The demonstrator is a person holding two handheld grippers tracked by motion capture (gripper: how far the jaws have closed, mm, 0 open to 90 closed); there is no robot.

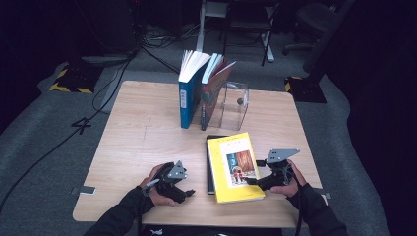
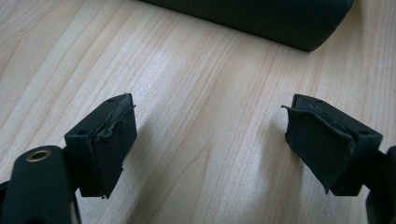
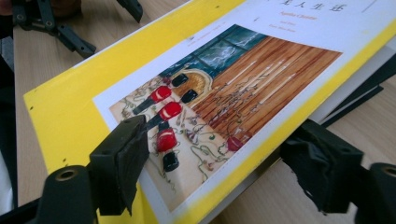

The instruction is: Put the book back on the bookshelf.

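Two tongs at work: the right tongs straddle the near long edge of the yellow book, one jaw above the cover and one below the edge, not pressing yet, while the left tongs gape wide over bare table, well clear of it. The book lies flat on a dark book. Likely stiffish, moderately heavy, glossy and slippery, so bite deep on that edge.

Lab or studio: floor cables, hazard-taped stand base, office chair
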